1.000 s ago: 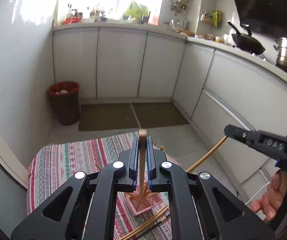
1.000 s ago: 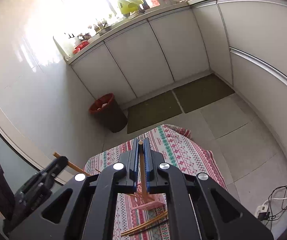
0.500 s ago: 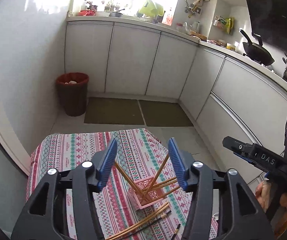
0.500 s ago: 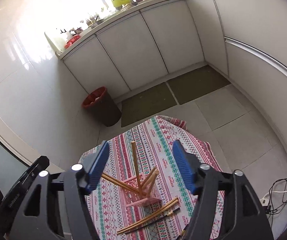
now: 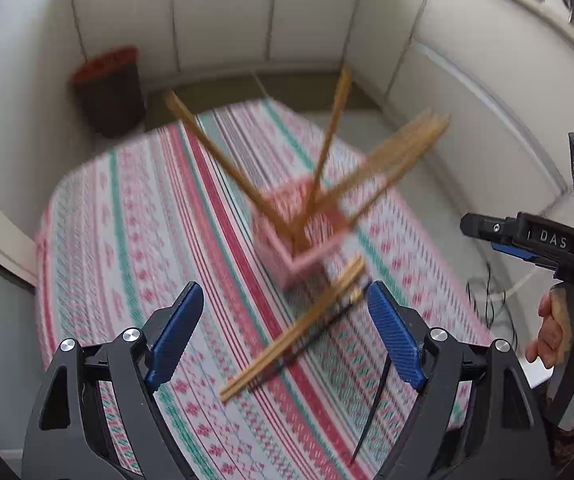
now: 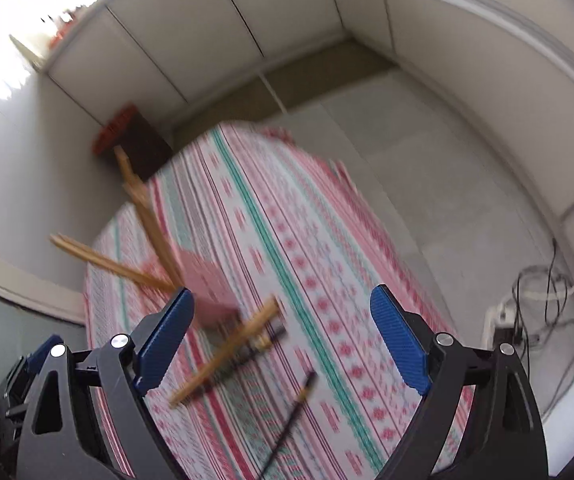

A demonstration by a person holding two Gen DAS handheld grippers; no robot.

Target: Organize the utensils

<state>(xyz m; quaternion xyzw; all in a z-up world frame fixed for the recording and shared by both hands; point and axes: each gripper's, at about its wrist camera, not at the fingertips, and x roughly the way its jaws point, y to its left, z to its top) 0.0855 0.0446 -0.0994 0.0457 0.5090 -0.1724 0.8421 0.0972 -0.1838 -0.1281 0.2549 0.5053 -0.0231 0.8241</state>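
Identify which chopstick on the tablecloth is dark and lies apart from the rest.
It is the lone black chopstick on the striped tablecloth, nearest the right gripper. The other loose chopsticks form a bundle beside the pink holder.

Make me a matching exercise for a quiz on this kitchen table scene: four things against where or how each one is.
1. pink holder
2. bundle of wooden chopsticks
3. lone dark chopstick
4. left gripper

A. open, holding nothing
B. lying flat beside the holder
C. standing on the tablecloth, chopsticks sticking out
D. lying alone, nearest the camera

Pairs: 1-C, 2-B, 3-D, 4-A
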